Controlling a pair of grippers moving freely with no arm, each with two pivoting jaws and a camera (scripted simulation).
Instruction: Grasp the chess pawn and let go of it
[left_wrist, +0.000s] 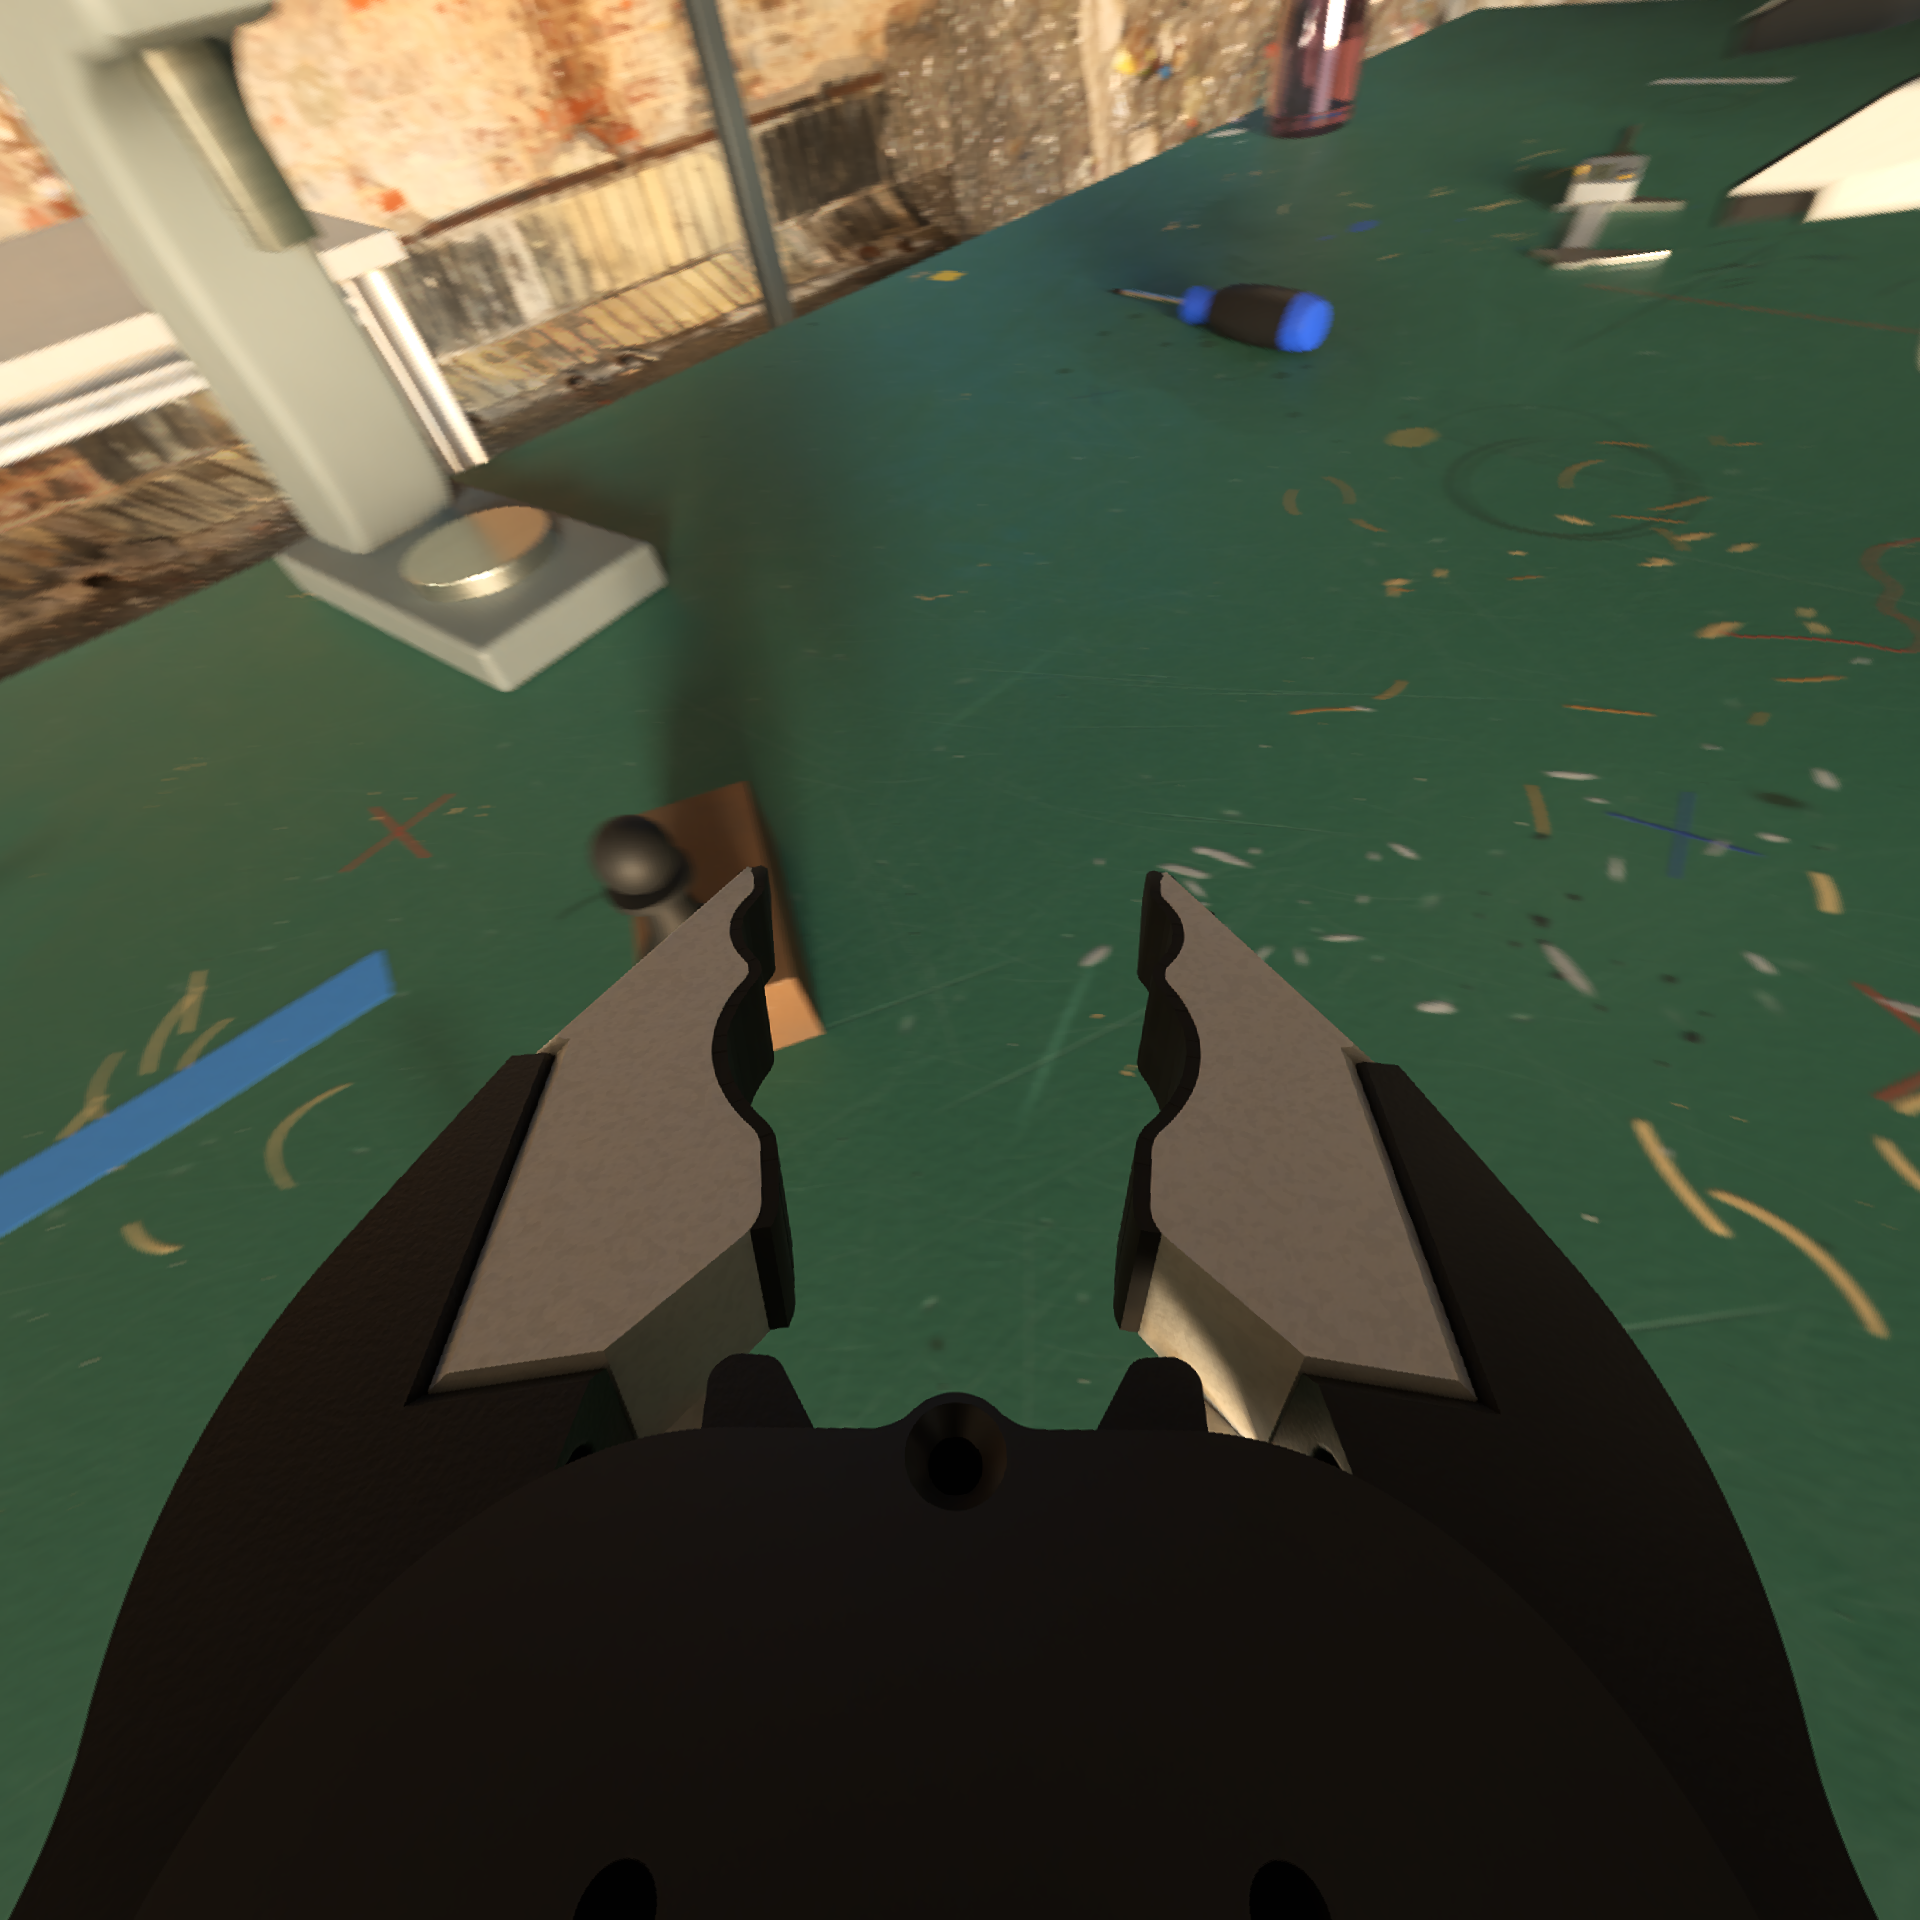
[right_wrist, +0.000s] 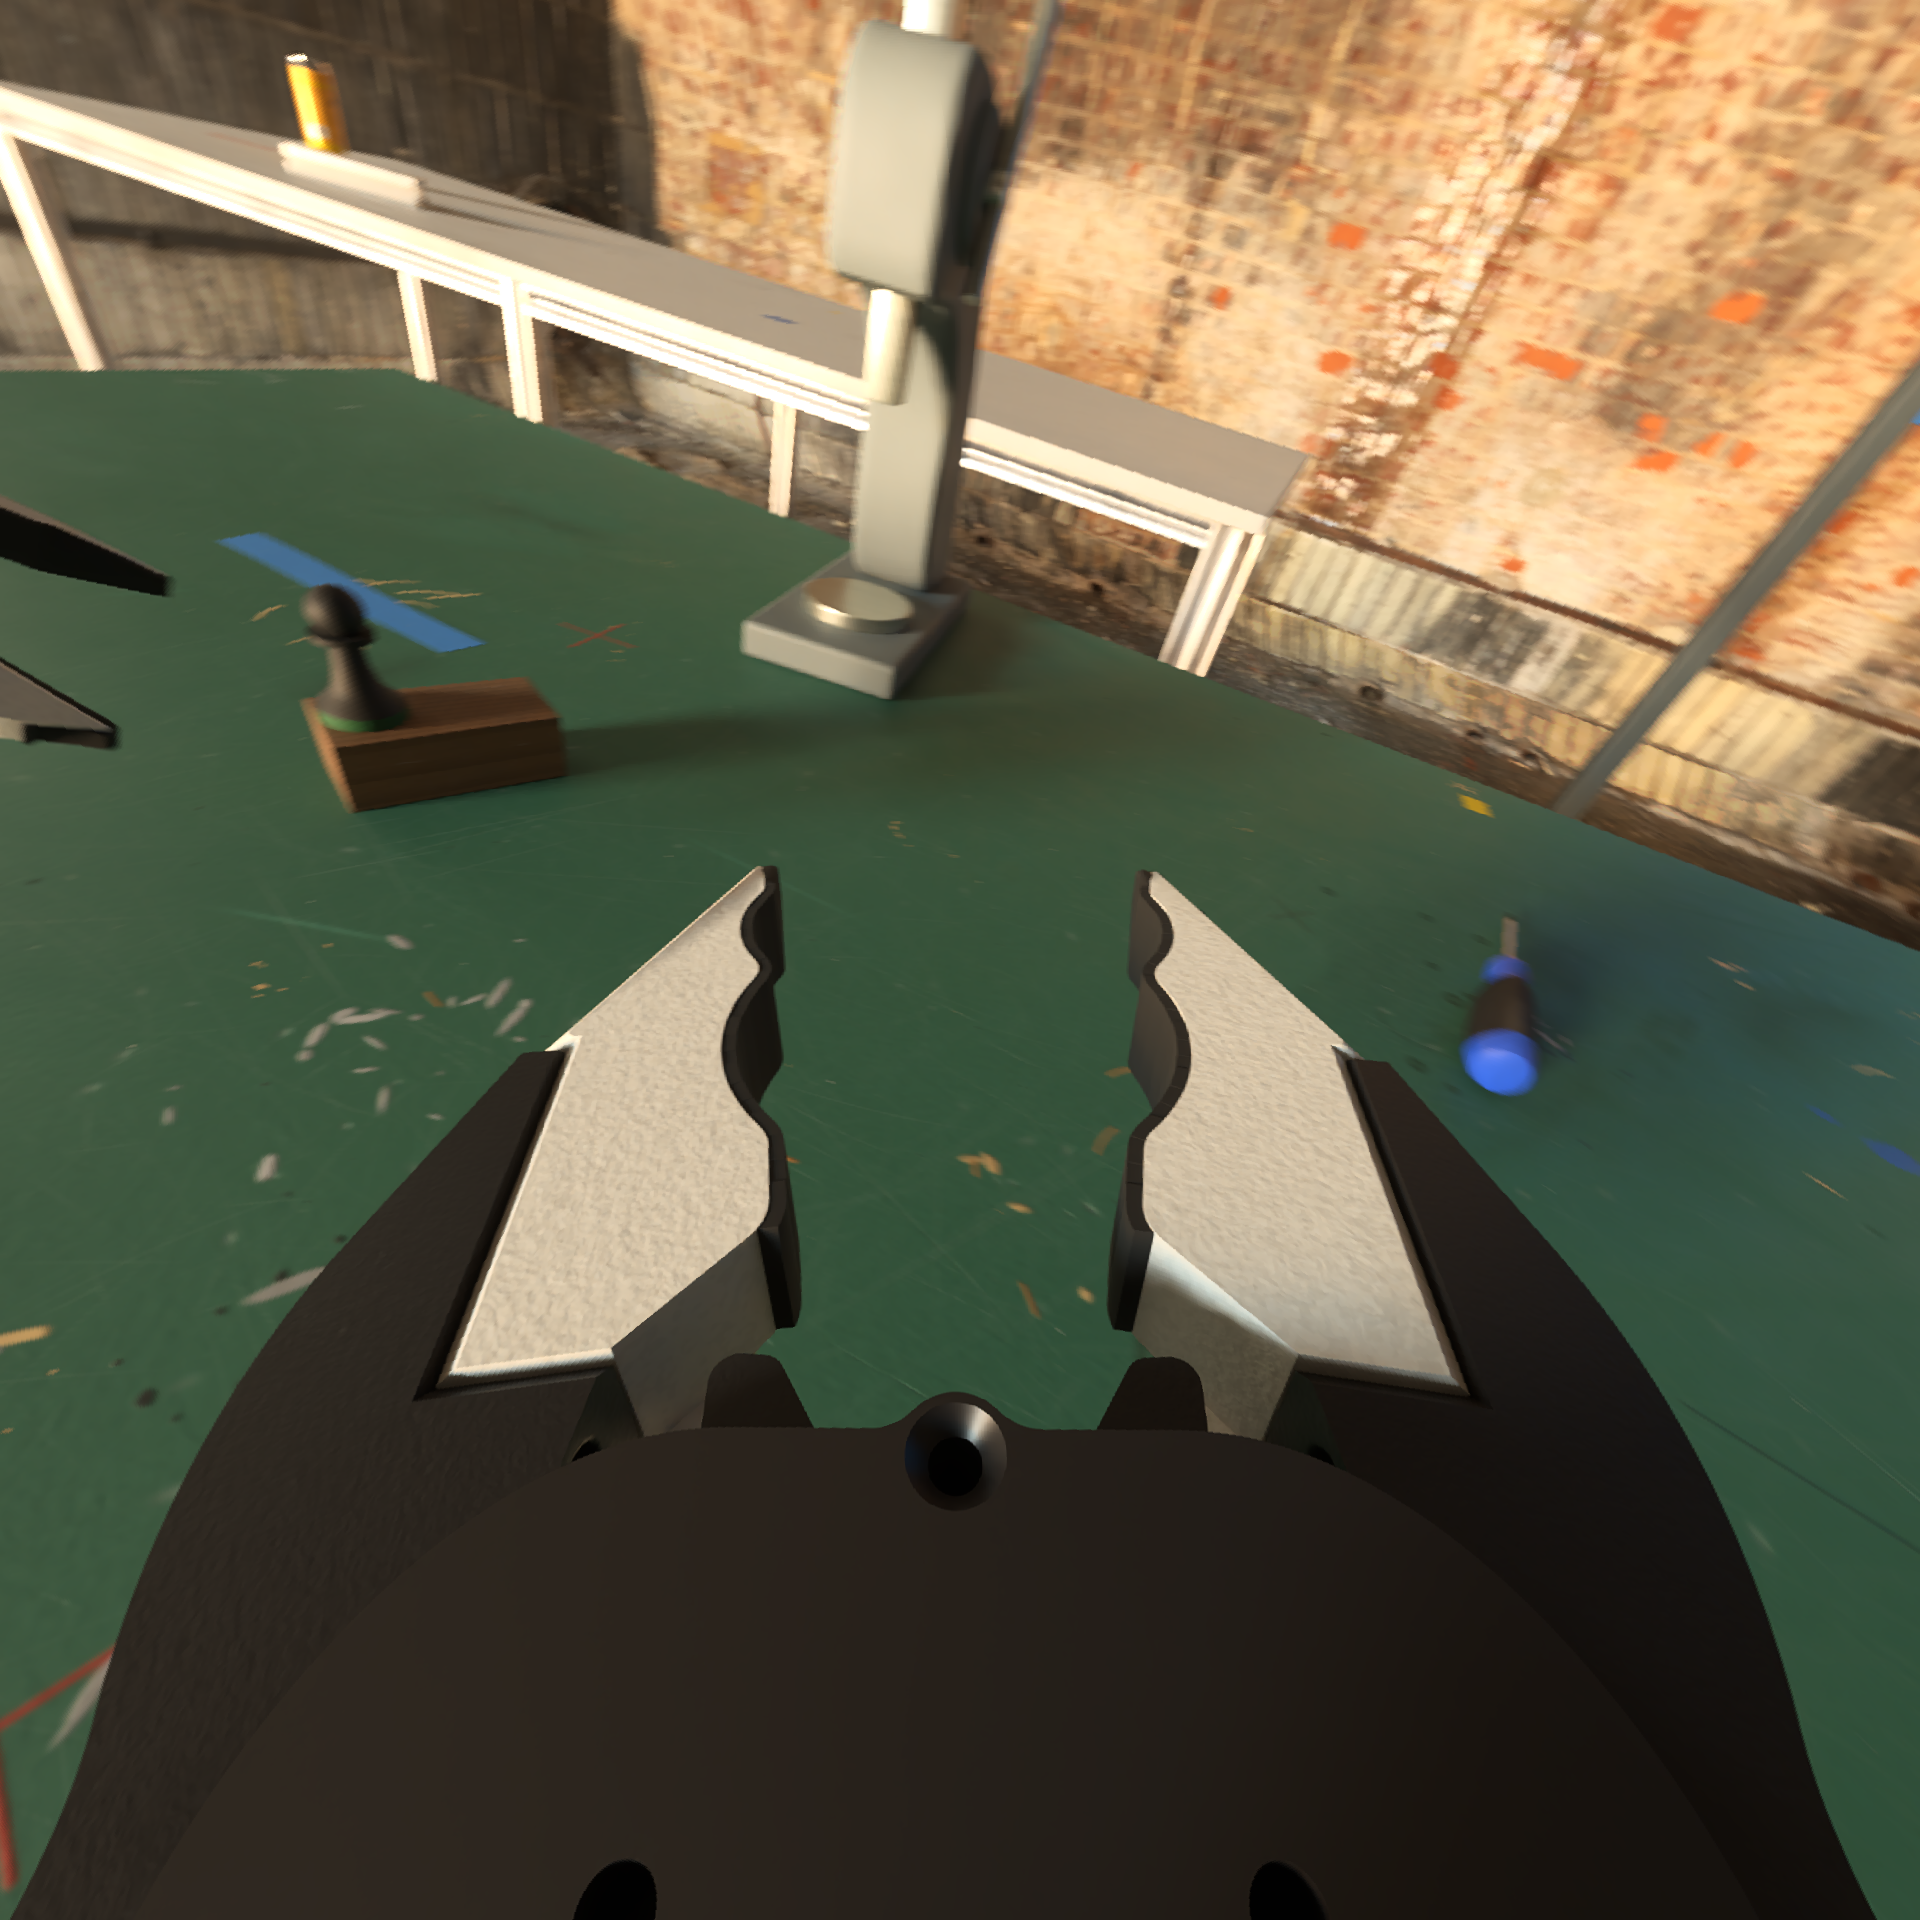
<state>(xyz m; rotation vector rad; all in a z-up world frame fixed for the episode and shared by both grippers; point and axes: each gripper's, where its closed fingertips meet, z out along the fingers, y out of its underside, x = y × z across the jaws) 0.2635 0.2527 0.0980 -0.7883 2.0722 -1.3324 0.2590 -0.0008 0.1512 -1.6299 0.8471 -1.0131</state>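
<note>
A black pawn (right_wrist: 343, 665) with a green base, a brown wood-grained block (right_wrist: 447, 743), a green tabletop (right_wrist: 935, 790), a blue-and-black screwdriver (right_wrist: 1501, 1023), blue tape (right_wrist: 348, 590).

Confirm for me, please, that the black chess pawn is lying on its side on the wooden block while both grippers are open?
Not quite: the chess pawn stands upright on the wooden block, as the right wrist view shows. The left gripper and right gripper are indeed open.

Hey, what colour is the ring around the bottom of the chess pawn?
Green, a thin band under the black chess pawn, where it meets the wooden block. The right wrist view shows it best.
</note>
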